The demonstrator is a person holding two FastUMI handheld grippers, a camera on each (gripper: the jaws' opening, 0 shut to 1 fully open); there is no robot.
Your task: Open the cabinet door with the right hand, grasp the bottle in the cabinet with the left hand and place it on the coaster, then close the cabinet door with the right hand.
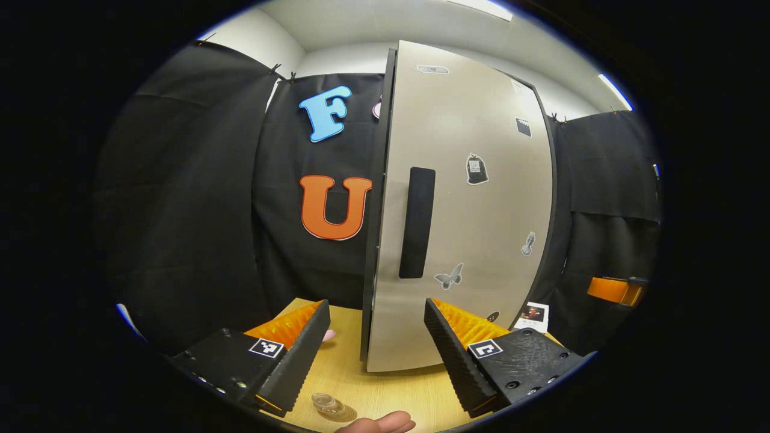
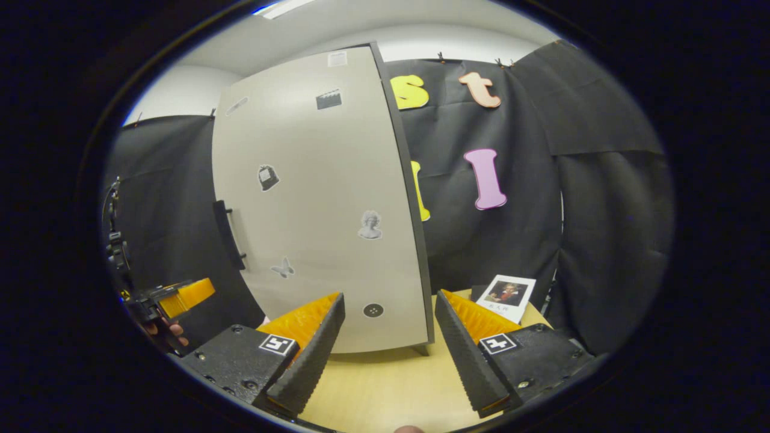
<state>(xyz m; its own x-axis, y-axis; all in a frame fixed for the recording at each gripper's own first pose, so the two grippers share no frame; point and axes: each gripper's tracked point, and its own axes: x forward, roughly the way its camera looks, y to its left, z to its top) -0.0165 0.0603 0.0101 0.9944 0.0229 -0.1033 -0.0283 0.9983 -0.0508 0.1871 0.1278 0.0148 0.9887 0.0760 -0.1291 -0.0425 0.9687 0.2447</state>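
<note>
The cabinet's silver door (image 1: 475, 240) is closed, with a black vertical handle (image 1: 416, 222) near its left edge. The bottle is hidden behind it. My left gripper (image 1: 377, 310) is open just in front of the door's lower part, holding nothing. A small clear round disc (image 1: 329, 403), maybe the coaster, lies on the wooden table (image 1: 385, 391) between its fingers. In the right gripper view the door (image 2: 325, 210) faces me with its handle (image 2: 230, 234) at the left. My right gripper (image 2: 390, 299) is open near the door's bottom right corner and holds nothing.
A photo card (image 2: 506, 297) leans at the table's back right, beside the cabinet. The left gripper (image 2: 180, 297), held in a hand, shows at the left of the right gripper view. The right gripper (image 1: 615, 290) shows at the right of the left gripper view. A fingertip (image 1: 379, 424) shows at the bottom edge.
</note>
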